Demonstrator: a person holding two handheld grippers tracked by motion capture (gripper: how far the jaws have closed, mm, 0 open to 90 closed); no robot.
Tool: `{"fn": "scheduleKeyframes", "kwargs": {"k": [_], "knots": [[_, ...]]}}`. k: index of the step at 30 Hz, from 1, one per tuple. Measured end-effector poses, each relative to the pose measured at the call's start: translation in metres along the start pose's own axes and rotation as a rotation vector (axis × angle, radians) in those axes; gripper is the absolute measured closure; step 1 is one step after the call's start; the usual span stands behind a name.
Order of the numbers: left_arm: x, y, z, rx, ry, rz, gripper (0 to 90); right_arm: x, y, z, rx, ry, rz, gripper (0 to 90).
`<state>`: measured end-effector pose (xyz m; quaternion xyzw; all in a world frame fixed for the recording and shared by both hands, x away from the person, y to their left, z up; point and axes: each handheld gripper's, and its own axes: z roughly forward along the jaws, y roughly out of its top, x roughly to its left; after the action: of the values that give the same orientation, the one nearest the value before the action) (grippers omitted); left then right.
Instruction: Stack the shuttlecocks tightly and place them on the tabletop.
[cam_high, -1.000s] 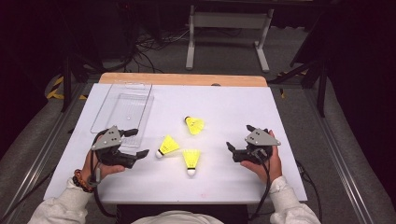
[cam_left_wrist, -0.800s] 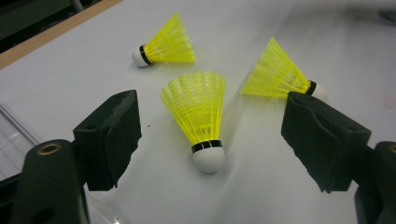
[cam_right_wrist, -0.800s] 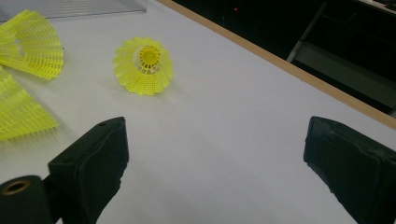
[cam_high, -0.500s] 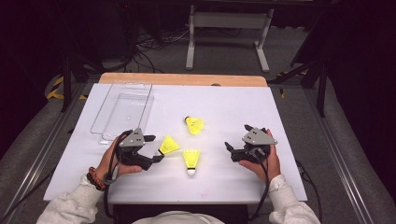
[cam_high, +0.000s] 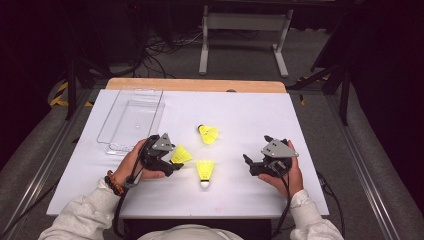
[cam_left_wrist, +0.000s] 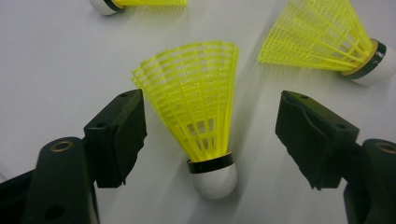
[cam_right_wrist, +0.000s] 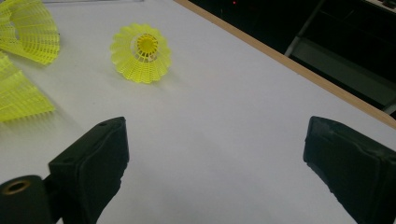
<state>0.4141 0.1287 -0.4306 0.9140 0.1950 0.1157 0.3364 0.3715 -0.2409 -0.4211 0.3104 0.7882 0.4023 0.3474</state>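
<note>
Left hand-held gripper has its jaws closing in around a yellow plastic mesh shuttlecock lying on the white bench, pads not touching it yet, so nothing's gripped. Two more yellow shuttlecocks lie nearby. Right hand-held gripper sits spread wide over bare bench.

Two shuttlecocks lie close beside the one between the left gripper jaws, crowding that side, while bare table stretches toward the right gripper.
</note>
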Motion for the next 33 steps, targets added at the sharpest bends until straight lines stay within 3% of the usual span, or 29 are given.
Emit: {"fn": "scheduleKeyframes", "kwargs": {"k": [5, 14, 22, 33], "knots": [[0.0, 0.005, 0.006, 0.043, 0.013, 0.014, 30.9, 0.0, 0.0, -0.001, 0.006, -0.005, -0.007, 7.5], [0.002, 0.008, 0.018, 0.126, -0.024, 0.011, 39.5, 0.001, -0.001, 0.001, 0.022, 0.001, -0.017, 7.5], [0.003, 0.008, 0.017, 0.12, -0.026, 0.027, 51.7, 0.002, -0.002, 0.003, 0.034, 0.0, -0.032, 7.5], [0.005, 0.008, 0.009, 0.092, 0.002, 0.046, 54.0, 0.001, -0.003, 0.003, 0.037, -0.004, -0.026, 7.6]]}}
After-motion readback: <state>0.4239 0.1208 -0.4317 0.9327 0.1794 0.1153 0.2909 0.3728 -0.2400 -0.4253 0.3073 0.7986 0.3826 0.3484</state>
